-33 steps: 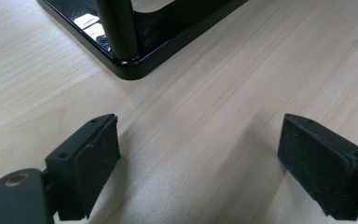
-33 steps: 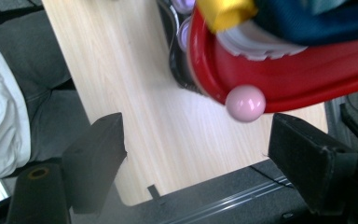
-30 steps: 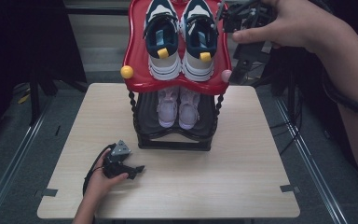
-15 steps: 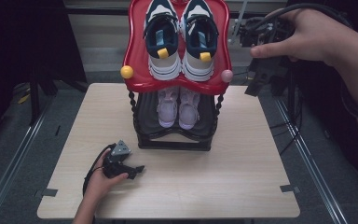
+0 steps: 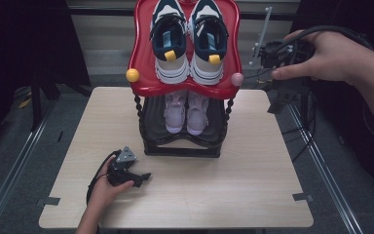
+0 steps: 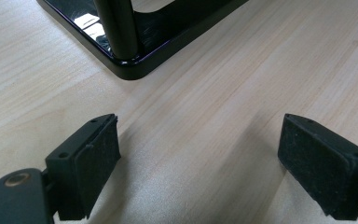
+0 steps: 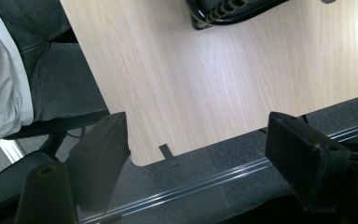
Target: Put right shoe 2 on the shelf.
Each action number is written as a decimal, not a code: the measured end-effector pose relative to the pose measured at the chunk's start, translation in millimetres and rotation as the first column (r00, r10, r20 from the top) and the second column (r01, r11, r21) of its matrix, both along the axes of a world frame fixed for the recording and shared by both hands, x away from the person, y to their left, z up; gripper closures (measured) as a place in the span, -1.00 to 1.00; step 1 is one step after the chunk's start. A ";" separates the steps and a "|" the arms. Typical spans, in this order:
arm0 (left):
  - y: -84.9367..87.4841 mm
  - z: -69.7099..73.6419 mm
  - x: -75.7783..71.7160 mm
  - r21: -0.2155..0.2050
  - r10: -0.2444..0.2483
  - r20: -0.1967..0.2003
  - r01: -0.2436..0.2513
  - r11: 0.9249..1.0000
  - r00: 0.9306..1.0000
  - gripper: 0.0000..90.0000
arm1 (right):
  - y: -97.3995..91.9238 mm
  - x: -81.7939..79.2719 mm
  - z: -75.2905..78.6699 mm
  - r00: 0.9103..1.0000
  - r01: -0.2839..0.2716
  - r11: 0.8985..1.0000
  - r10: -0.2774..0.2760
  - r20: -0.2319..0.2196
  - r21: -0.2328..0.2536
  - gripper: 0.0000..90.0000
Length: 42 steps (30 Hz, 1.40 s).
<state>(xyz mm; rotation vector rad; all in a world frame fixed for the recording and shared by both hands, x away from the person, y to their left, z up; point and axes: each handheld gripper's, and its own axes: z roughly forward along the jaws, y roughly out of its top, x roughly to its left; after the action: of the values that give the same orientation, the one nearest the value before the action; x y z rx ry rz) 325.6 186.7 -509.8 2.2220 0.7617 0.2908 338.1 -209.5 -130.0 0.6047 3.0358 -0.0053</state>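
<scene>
Retreat is what we read in our right claw (image 5: 278, 100): a second ago it hung close by the red top shelf (image 5: 185, 87) beside the navy-and-white sneakers (image 5: 187, 41); now it sits lower and farther right, off the counter (image 5: 253, 185) edge, jaws spread and empty, barely narrower. The sneakers rest side by side on that shelf, so we judge them placed. Our left claw (image 5: 143, 176) lies on the counter, spread, holding nothing.

Black grippers, padded fingers (image 6: 91, 161), grey triangular plate (image 5: 125, 156), black cable (image 5: 97, 176).
</scene>
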 end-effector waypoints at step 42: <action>0.2 0.3 0.3 0.005 -0.003 0.003 0.003 1.000 1.000 -0.73 | -42.8 -13.3 -107.3 1.000 0.002 1.000 -0.002 -0.009 0.020 -0.51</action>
<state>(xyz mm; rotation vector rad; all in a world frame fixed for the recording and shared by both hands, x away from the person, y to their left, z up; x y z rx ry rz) 325.9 186.9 -509.5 2.2264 0.7563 0.2944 324.8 -252.3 -237.3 0.6110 3.0476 0.0231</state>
